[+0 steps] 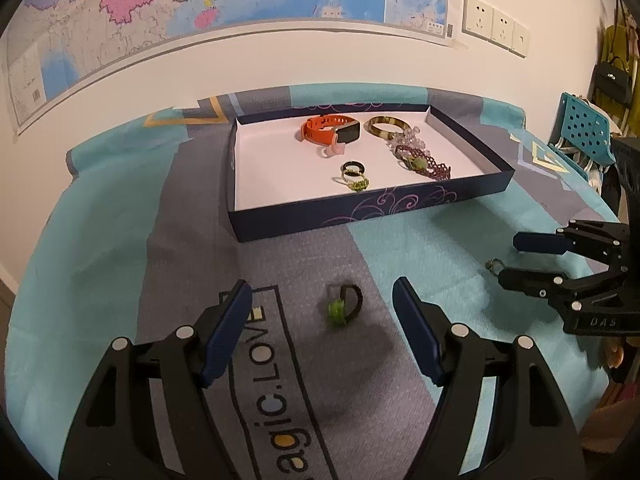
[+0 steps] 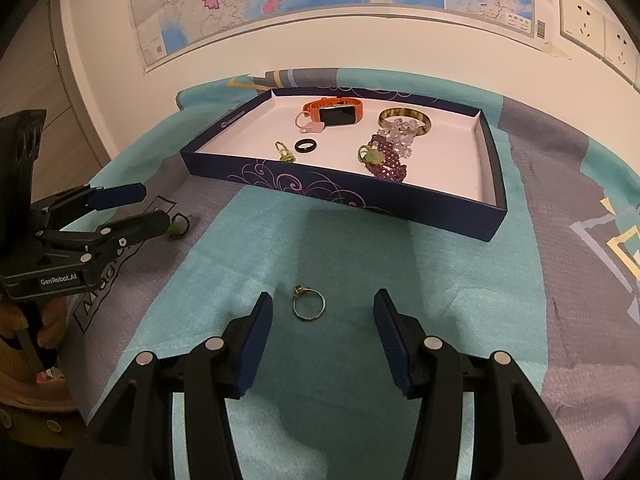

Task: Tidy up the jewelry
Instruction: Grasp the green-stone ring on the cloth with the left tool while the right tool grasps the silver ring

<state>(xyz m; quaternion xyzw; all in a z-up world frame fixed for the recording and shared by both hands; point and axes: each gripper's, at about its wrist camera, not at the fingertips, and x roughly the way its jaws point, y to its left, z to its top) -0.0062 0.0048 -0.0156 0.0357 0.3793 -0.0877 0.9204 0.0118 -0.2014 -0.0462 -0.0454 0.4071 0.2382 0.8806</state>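
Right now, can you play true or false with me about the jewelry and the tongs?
1. The orange watch lies inside the box. True.
2. The silver ring is in the box. False: it lies on the cloth in front of the right tongs.
3. The left tongs are squeezing the green-bead ring. False: they are open and the ring lies on the cloth between them, untouched.
4. Both tongs are open and hold nothing. True.
5. The box is empty. False: the watch, a bangle, a black ring and other pieces lie in it.
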